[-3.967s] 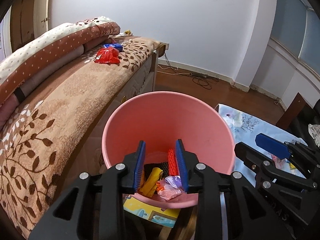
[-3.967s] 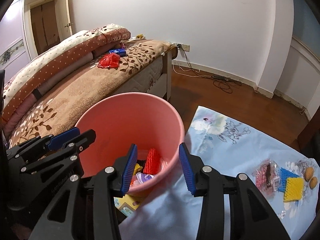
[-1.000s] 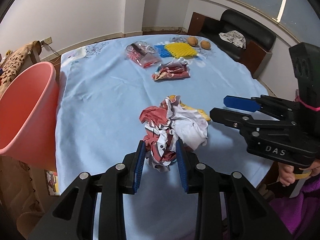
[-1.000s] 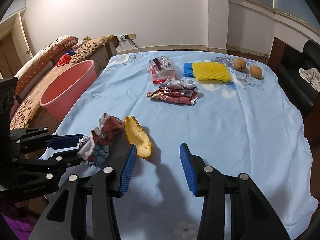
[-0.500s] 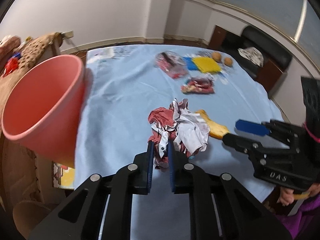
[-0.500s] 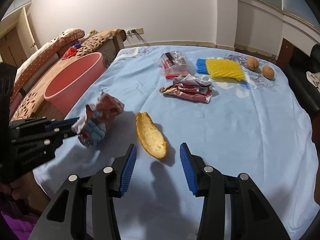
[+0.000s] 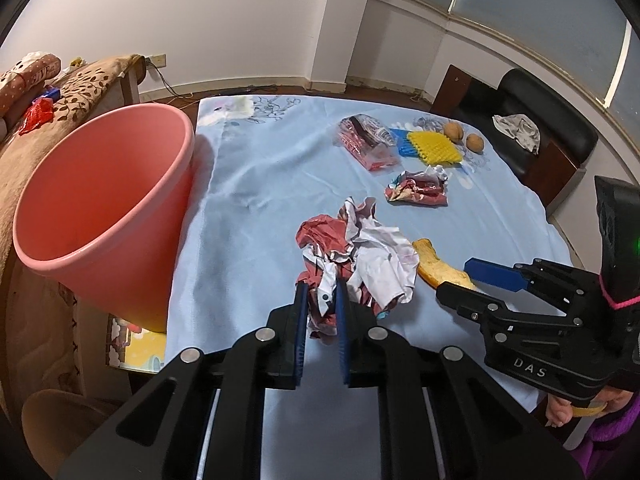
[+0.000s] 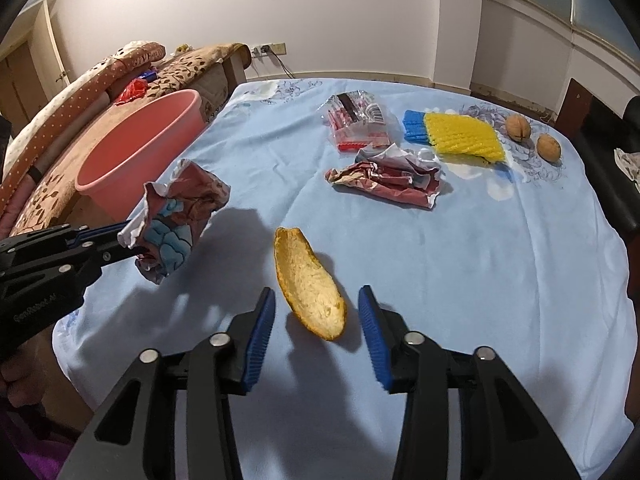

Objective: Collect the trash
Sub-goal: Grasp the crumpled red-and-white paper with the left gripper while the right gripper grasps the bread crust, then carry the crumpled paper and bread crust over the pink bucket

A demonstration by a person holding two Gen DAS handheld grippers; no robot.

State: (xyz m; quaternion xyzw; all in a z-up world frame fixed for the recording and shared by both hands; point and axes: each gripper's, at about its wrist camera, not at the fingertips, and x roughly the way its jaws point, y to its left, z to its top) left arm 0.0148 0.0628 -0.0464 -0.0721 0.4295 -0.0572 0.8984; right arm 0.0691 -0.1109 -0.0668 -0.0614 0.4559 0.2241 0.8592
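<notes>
My left gripper [image 7: 321, 294] is shut on a crumpled red and white wrapper [image 7: 352, 248] and holds it above the blue tablecloth; the wrapper also shows in the right wrist view [image 8: 180, 216]. The pink bucket [image 7: 100, 200] stands off the table's left edge. My right gripper [image 8: 316, 312] is open, its fingers on either side of a yellow fruit peel [image 8: 308, 284] that lies on the cloth. A second crumpled red wrapper [image 8: 388, 178] lies farther back.
A clear bag of red items [image 8: 358, 124], blue and yellow foam nets [image 8: 460, 134] and two walnuts [image 8: 532, 136] lie at the far side of the table [image 8: 520, 260]. A bed [image 8: 80, 92] stands behind the bucket. A black chair [image 7: 532, 120] is at the right.
My left gripper closed on the crumpled wrapper and lifted it off the cloth. My right gripper moved forward until its open fingers flank the yellow peel.
</notes>
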